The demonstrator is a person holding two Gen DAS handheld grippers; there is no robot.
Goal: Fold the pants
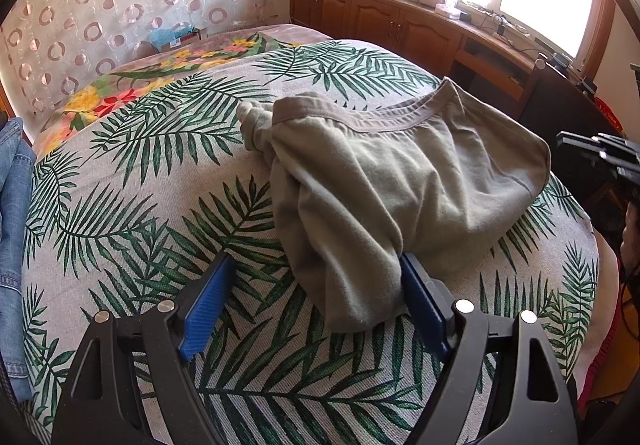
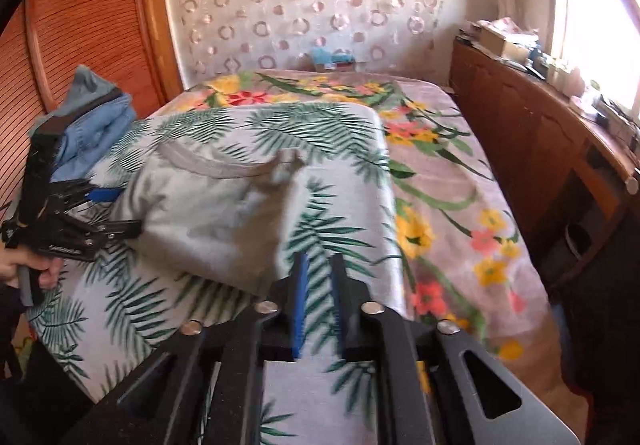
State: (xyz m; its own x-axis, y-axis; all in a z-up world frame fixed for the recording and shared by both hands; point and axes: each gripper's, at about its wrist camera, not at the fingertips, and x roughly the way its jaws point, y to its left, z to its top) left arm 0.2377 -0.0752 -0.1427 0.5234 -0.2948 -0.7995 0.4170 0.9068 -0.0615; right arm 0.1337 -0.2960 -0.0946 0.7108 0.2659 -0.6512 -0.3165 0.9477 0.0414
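Our left gripper (image 1: pixel 316 285) is spread wide, low over the cloth (image 1: pixel 140 185). The near end of the pants (image 1: pixel 380 181) sits between the blue pads (image 1: pixel 208 305), bunched against the right-side pad; nothing is clamped. From the right wrist view the left gripper (image 2: pixel 120 211) shows at the left edge, fingers at the pants' (image 2: pixel 208 213) side.

Our right gripper (image 2: pixel 318 273) has its jaws nearly together with a thin gap, nothing between them. It sits just beside the near right corner of the pants, apart from the fabric as far as we can tell; that view is blurred.

The pants are grey-green, lying in a folded, rumpled bundle on the palm-leaf cloth on the bed, waistband (image 1: pixel 400 117) on the far side. Jeans (image 1: pixel 14 205) are piled at the cloth's left edge. A floral blanket (image 2: pixel 440 185) lies under the cloth.
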